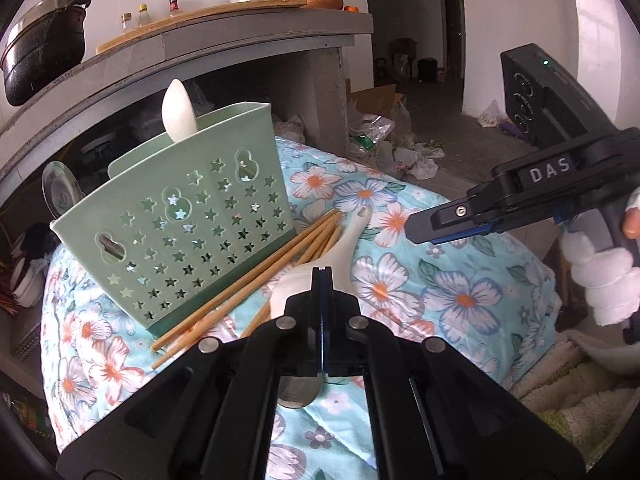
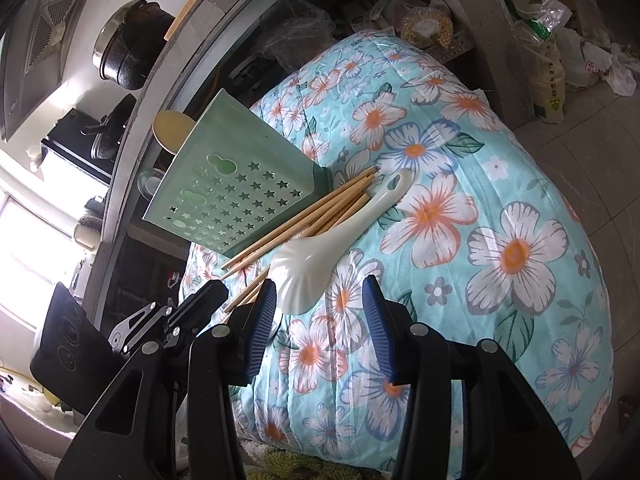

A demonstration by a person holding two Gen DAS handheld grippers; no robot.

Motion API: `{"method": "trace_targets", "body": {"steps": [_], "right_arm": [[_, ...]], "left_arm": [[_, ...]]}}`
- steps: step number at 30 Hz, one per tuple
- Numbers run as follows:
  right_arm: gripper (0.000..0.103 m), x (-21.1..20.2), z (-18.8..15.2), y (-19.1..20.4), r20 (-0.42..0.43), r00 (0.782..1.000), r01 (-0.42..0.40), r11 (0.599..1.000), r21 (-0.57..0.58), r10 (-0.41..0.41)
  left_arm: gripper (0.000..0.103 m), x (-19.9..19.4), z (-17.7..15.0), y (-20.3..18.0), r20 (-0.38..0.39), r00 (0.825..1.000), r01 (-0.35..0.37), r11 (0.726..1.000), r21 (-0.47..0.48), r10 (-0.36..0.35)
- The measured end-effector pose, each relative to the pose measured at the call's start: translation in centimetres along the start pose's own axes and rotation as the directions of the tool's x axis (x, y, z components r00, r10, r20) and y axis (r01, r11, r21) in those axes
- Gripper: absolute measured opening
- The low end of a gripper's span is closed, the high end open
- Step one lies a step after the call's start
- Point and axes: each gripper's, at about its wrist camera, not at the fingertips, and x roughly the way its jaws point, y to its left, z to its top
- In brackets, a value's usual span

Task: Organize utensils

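The white spoon (image 2: 320, 236) and the chopsticks (image 2: 304, 216) lay mid-frame on the flowered quilt (image 2: 500, 200) beside the green holder (image 2: 236, 184), not yet sorted. The left gripper (image 1: 322, 280) was pressed together, seemingly empty; the right gripper (image 2: 320, 320), fingers apart just below the spoon's bowl, looked set to close on it and lift it into the holder.

- Utensil holder (image 1: 176, 216): pale green w/ star & gourd-shaped cutouts, darker green base.
- Quilt (image 1: 420, 280): light blue, white flowers w/ orange centres, green leaves.
- Spoon (image 2: 320, 252): white.
- Chopsticks (image 2: 304, 220): tan.
- Right gripper (image 2: 320, 320): black, blue ribbed pads.
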Motion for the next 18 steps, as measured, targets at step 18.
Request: {"method": "trace_targets", "body": {"steps": [18], "right_arm": [[0.044, 1.0, -0.1, -0.3, -0.024, 1.0, -0.008, 1.0, 0.017, 0.008]], "left_arm": [[0.02, 2.1, -2.2, 2.2, -0.113, 0.991, 0.056, 0.982, -0.183, -0.077]]}}
